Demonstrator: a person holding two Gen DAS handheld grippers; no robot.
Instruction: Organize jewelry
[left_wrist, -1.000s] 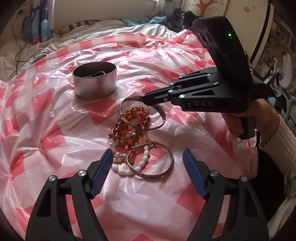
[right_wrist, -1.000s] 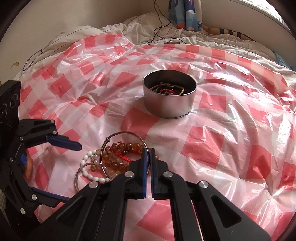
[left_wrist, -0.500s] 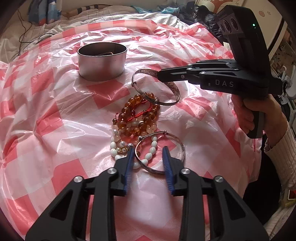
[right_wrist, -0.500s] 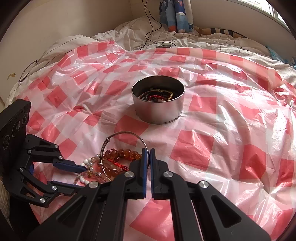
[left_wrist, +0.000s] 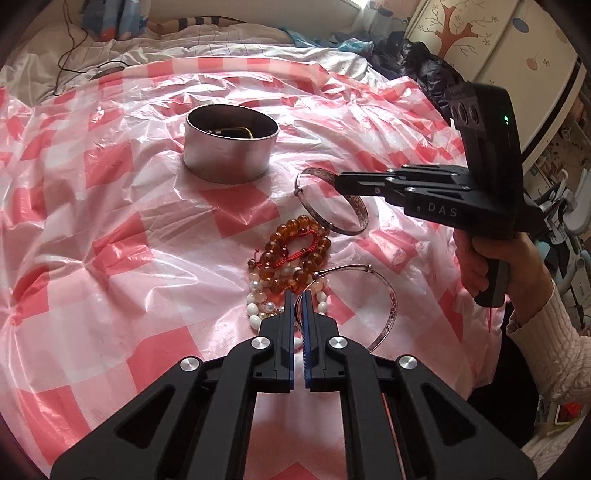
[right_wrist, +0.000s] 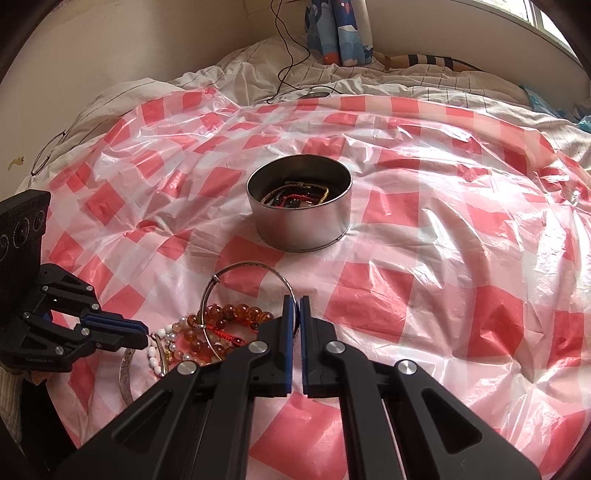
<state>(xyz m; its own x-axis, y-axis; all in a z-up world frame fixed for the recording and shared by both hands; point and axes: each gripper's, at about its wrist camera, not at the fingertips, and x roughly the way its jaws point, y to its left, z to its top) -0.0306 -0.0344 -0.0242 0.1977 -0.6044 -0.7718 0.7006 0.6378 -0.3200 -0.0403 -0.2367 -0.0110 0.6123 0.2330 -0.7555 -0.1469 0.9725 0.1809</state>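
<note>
Both grippers clenched, each on a bangle. Left gripper (left_wrist: 298, 295) has its blue pads pinched on the near-left rim of a thin silver wire bangle (left_wrist: 388, 299); that one lies flat on the pink-and-white checked plastic sheet (left_wrist: 110, 258), looped over the bead pile. Right gripper (right_wrist: 297, 301) is clamped on the rim of an engraved silver band bangle (left_wrist: 354, 201); the left view shows it lifted and tilted, its low edge just beside or touching the amber bead bracelet with red cord (left_wrist: 295, 251), can't tell which. White pearl bracelet (left_wrist: 255, 308) sits under the left fingertips, touching the wire bangle.

Target is the round steel tin (right_wrist: 299, 214), near the middle of the sheet, open, already holding several dark and red cords and a gold chain.

Key relation: the tin lies straight ahead of the right fingers, beyond the band bangle, with clear sheet between. From the left fingers it's ahead and to the left, across the whole bead pile. So the right hand is nearer and should drop first. Band bangle needs levelling over the tin's mouth to clear the rim.

Risk on the left: lifting the wire bangle may drag pearls along.
</note>
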